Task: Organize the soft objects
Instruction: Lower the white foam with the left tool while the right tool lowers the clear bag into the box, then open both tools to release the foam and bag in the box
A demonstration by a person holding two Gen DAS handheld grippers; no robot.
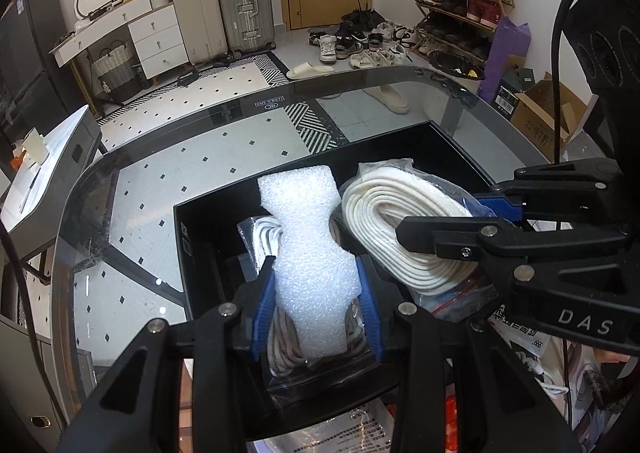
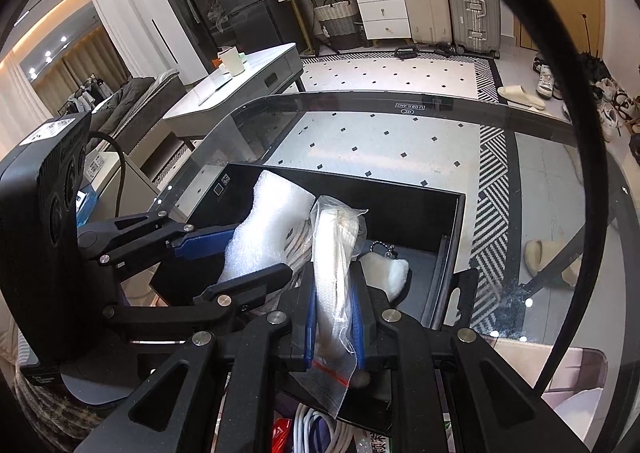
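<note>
A white foam piece (image 1: 308, 237) stands upright over the open black box (image 1: 182, 253), and my left gripper (image 1: 316, 269) is shut on its lower half with the blue pads. Under the foam lies a clear bag of rope (image 1: 260, 231). My right gripper (image 2: 334, 273) is shut on a clear bag holding a coil of white rope (image 2: 332, 237), hanging over the box (image 2: 400, 193) just right of the foam (image 2: 276, 213). The left wrist view shows that coil (image 1: 384, 213) and the right gripper (image 1: 440, 215) side on. A white fluffy item with a chain (image 2: 390, 271) lies in the box.
The box sits on a glass table (image 1: 152, 193) with the patterned floor visible through it. Papers and white cables (image 2: 316, 429) lie at the near edge. A black cable (image 2: 576, 173) loops across the right wrist view. A white side table (image 2: 240, 89) stands to the left.
</note>
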